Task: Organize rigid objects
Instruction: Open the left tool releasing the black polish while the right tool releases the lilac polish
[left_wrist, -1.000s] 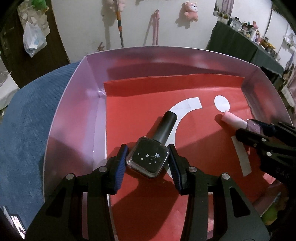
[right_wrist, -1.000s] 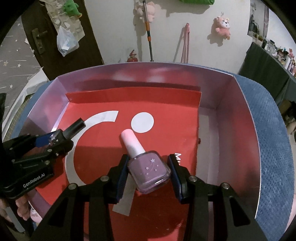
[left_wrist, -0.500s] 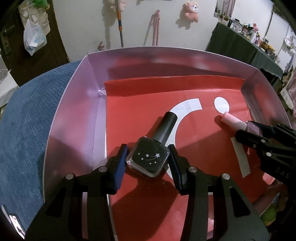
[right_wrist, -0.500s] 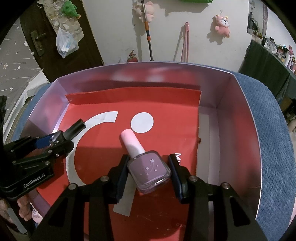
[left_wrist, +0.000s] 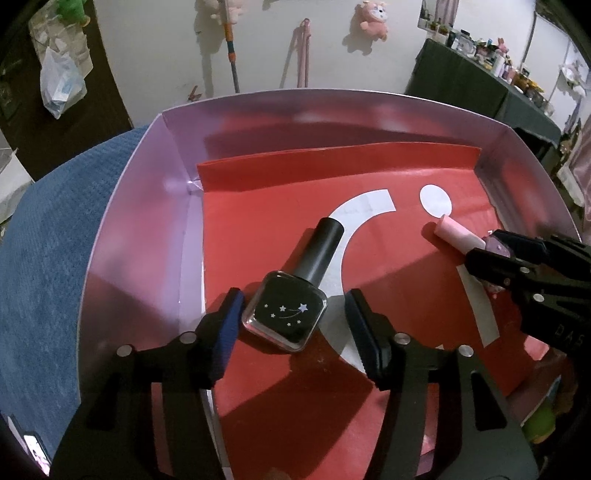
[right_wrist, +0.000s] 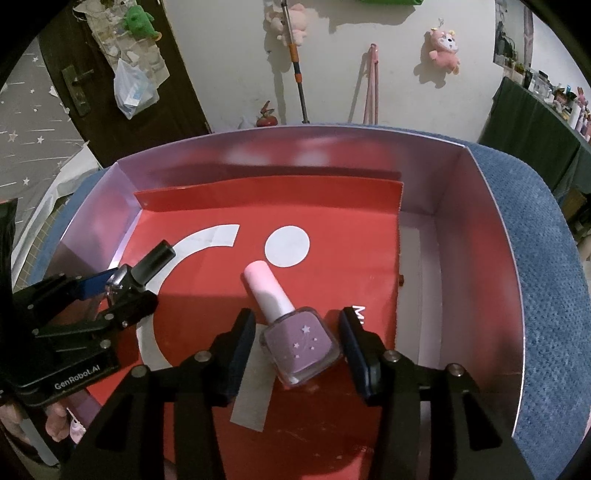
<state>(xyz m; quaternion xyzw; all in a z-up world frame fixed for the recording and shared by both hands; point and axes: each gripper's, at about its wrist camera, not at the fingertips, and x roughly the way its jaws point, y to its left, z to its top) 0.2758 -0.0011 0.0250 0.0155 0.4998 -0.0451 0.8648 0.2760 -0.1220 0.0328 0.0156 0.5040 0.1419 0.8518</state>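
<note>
A black nail-polish bottle (left_wrist: 286, 314) with a black cap lies on the red liner (left_wrist: 266, 206) inside a lilac box (left_wrist: 110, 236). My left gripper (left_wrist: 293, 321) is open, its pads on either side of the bottle with gaps. A mauve bottle (right_wrist: 301, 341) with a pink cap lies on the liner further right. My right gripper (right_wrist: 297, 341) is open around it, pads clear of the glass. Each gripper shows in the other's view: the right gripper (left_wrist: 491, 258) and the left gripper (right_wrist: 118, 288).
The box sits on a blue woven surface (left_wrist: 44, 258), also at the right in the right wrist view (right_wrist: 554, 295). The box walls rise all round the liner. A bare strip of box floor (right_wrist: 417, 295) lies right of the liner. A cluttered dark table (left_wrist: 480, 74) stands behind.
Both grippers have opened. The black bottle and the mauve bottle now lie loose on the liner between the spread pads.
</note>
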